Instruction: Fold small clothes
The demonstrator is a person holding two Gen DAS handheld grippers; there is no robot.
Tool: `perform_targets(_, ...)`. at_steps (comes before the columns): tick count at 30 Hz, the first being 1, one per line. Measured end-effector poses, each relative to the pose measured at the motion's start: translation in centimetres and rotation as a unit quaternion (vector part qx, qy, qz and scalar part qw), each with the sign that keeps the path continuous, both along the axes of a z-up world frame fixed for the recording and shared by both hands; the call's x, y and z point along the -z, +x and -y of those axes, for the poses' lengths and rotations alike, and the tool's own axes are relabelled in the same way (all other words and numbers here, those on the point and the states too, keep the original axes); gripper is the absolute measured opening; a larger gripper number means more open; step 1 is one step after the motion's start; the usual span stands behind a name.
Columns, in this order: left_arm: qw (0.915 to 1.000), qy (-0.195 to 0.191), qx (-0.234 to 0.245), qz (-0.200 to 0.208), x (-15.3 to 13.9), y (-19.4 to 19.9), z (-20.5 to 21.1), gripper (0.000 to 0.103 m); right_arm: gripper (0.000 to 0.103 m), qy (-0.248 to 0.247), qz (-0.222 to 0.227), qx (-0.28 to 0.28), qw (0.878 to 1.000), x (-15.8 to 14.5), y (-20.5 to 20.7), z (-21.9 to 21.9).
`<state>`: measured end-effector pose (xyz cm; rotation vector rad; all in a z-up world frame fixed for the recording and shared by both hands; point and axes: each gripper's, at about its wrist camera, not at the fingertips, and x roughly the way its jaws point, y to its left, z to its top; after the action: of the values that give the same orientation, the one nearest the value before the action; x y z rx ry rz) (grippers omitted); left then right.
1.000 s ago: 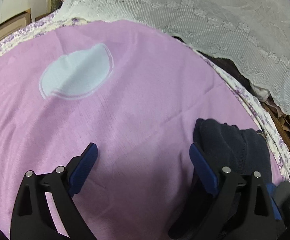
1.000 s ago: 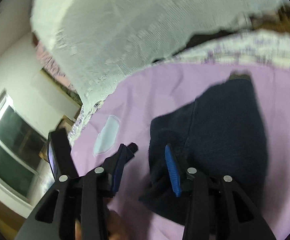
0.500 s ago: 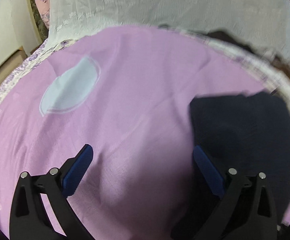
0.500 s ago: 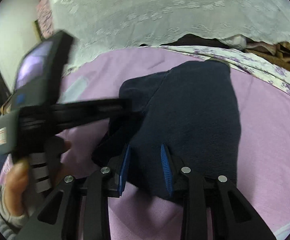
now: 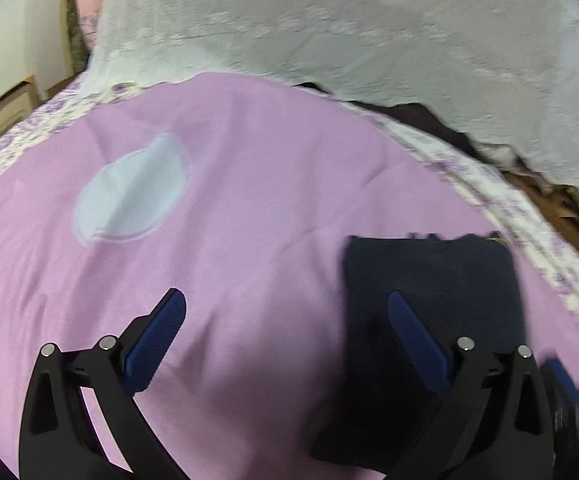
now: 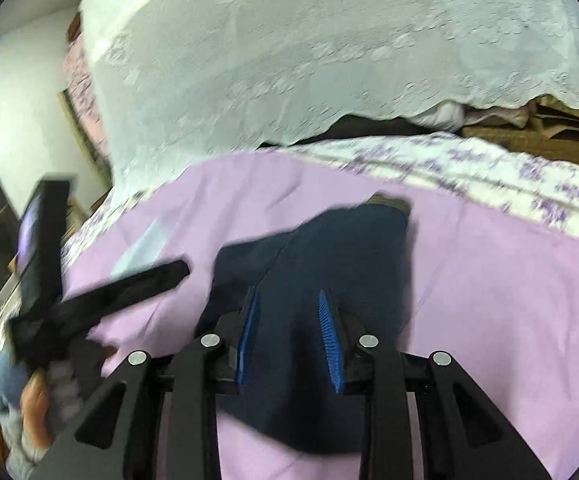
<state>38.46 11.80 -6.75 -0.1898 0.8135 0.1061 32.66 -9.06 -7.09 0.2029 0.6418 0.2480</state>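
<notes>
Navy cloth, folded small, lies on the pink sheet, and the right gripper is right on top of it. Its blue pads stand narrow, with the near part of the cloth filling the gap between them. Whether the pads actually press the fabric is hard to tell in this blur. The cloth runs away from the jaws, a lighter brown tag or label peeking out at its far edge.

Over on the left side of that view, the other tool sticks in dark and smeared, with a hand on its grip and a grey-blue sleeve below.

From the left wrist view, the left gripper is spread wide, nothing between its pads. The left pad hangs over bare pink sheet; the right pad sits in front of the navy cloth, which lies toward the right side of the sheet, near the floral border.

Further out on the sheet, well apart from the cloth, there is a pale blue oval patch. Beyond the sheet's far edge hangs a white lace cover, draped across the whole background. Brown boards show under its hem on the right.
</notes>
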Motion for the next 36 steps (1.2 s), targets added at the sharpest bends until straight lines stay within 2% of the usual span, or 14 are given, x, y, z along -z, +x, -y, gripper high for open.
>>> perform_targets(3, 0.9993, 0.008, 0.034, -0.012, 0.8, 0.3, 1.6, 0.099, 0.028, 0.009, -0.008, 0.018, 1.000, -0.1, 3.3, 1.2)
perform_targets(7, 0.9947, 0.090, 0.031, -0.038, 3.8, 1.8, 3.8, 0.099, 0.026, 0.010, -0.026, 0.024, 0.999, 1.4, 7.0, 1.5)
perform_targets(10, 0.9963, 0.069, 0.029, -0.041, 4.6, 2.0, 3.4, 0.099, 0.023, 0.011, -0.041, 0.029, 0.999, 3.4, 8.7, 1.8)
perform_targets(14, 0.9937, 0.104, 0.029, -0.032, 5.5, 2.0, 4.3, 0.099, 0.021, 0.050, -0.057, 0.012, 0.997, 5.0, 9.3, 2.9)
perform_targets(17, 0.9908, 0.132, 0.025, -0.020, 5.4, 1.7, 5.0, 0.099, 0.020, 0.059, -0.049, -0.001, 0.997, 5.2, 9.1, 3.2)
perform_targets(20, 0.9926, 0.117, 0.025, -0.018, 4.8, 1.4, 4.5, 0.099, 0.017, 0.061, -0.026, 0.009, 0.998, 4.8, 7.7, 3.5)
perform_targets(24, 0.9957, 0.088, 0.026, 0.015, 2.8, -0.2, 3.8, 0.099, 0.018, 0.017, 0.023, -0.006, 1.000, 2.9, 3.4, 2.9)
perform_targets(27, 0.9967, 0.054, 0.046, 0.039, 1.6, -1.2, 3.6, 0.099, 0.019, 0.010, 0.017, -0.018, 1.000, 3.2, 1.5, 2.7)
perform_targets(28, 0.9969, 0.051, 0.052, 0.030, 1.9, -1.1, 3.7, 0.099, 0.019, 0.002, 0.010, -0.021, 1.000, 3.6, 1.3, 2.6)
perform_targets(30, 0.9964, 0.059, 0.060, -0.013, 3.8, 0.0, 3.9, 0.099, 0.020, -0.015, 0.006, -0.016, 1.000, 4.6, 0.8, 2.6)
perform_targets(31, 0.9961, 0.044, 0.066, -0.039, 5.3, 0.8, 3.8, 0.099, 0.020, -0.014, 0.003, -0.020, 1.000, 4.8, 0.8, 2.5)
perform_targets(33, 0.9971, 0.024, 0.061, -0.039, 5.5, 0.9, 3.4, 0.099, 0.020, -0.009, -0.001, -0.021, 1.000, 5.0, 1.0, 2.6)
perform_targets(36, 0.9967, 0.038, 0.064, -0.034, 5.4, 0.7, 3.7, 0.099, 0.020, -0.023, 0.008, -0.019, 1.000, 5.1, 0.6, 2.3)
